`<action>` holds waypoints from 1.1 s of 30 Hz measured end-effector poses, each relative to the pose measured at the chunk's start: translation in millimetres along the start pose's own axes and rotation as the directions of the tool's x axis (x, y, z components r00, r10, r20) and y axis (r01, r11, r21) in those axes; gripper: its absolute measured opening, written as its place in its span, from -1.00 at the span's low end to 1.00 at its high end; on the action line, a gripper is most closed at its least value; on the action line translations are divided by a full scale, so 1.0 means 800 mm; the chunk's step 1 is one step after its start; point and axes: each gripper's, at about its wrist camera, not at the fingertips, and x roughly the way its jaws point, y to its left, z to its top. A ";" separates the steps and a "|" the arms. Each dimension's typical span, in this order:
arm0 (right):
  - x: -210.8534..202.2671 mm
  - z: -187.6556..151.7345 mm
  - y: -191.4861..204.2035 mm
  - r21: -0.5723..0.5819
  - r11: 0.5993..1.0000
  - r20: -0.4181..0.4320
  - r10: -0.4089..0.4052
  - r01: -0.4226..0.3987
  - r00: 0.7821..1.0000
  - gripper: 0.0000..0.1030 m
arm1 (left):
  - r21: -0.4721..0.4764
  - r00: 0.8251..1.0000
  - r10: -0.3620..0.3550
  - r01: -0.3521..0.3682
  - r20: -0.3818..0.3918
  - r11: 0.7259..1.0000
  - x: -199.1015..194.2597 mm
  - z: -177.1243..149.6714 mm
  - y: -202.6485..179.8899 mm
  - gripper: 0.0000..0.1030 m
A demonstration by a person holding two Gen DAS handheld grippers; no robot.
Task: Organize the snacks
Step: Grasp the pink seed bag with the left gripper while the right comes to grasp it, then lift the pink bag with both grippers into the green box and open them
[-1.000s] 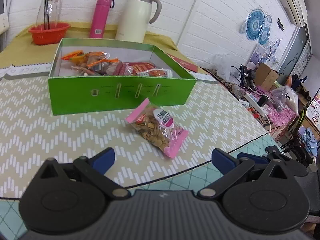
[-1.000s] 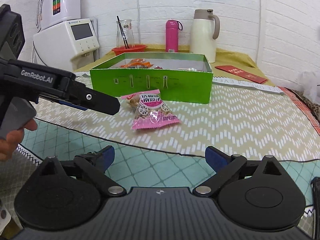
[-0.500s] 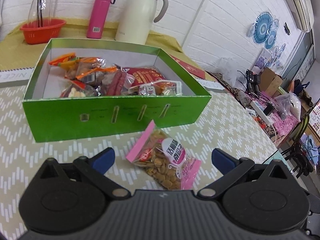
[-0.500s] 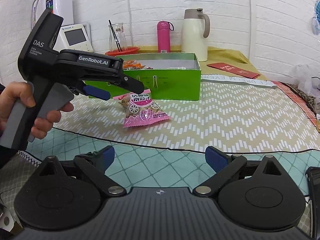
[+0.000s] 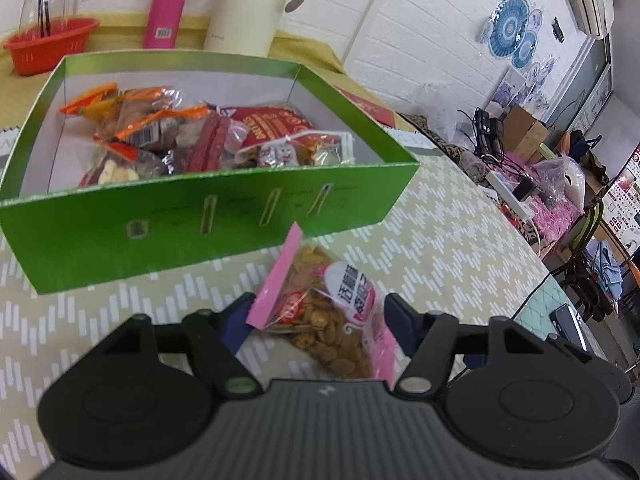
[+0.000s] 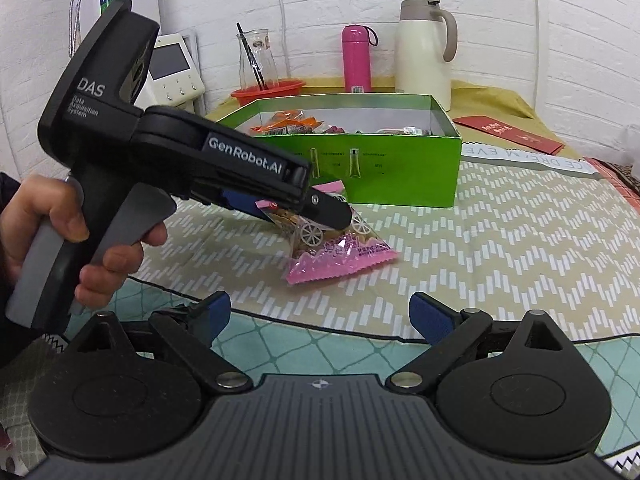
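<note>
Left tongs (image 5: 318,322) straddle pink snack bag (image 5: 328,312), grip not confirmable; bag lies on surface (image 6: 500,240) before green box (image 5: 192,216). Right tongs (image 6: 320,314) apart, unloaded

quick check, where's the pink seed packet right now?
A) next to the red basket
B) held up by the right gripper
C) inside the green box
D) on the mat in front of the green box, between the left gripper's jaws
D: the pink plastic packet of seeds lies on the chevron-patterned mat in front of the green cardboard box, with the left gripper straddling it, one jaw at each side.
</note>
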 end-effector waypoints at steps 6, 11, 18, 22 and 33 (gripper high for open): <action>0.020 0.006 -0.002 0.031 1.000 -0.016 0.003 -0.002 1.000 1.00 | -0.018 0.999 -0.042 0.042 -0.013 0.999 -0.015 -0.017 0.000 -0.09; 0.019 0.003 -0.001 0.022 1.000 -0.022 -0.019 0.020 1.000 1.00 | -0.077 0.995 -0.100 0.099 -0.016 0.992 -0.038 -0.046 -0.005 -0.12; 0.003 -0.009 0.012 -0.085 0.996 -0.025 0.002 -0.004 1.000 0.50 | -0.069 0.996 -0.055 0.060 0.072 0.996 -0.078 -0.066 -0.010 0.44; 0.001 -0.009 0.010 -0.076 0.997 -0.025 0.020 -0.022 0.999 0.33 | -0.128 0.993 -0.067 0.079 0.098 0.989 -0.076 -0.054 0.001 0.53; -0.015 -0.020 0.004 -0.033 0.999 -0.017 0.039 -0.040 0.999 0.85 | -0.087 0.995 -0.089 0.093 0.043 0.992 -0.067 -0.071 -0.007 -0.17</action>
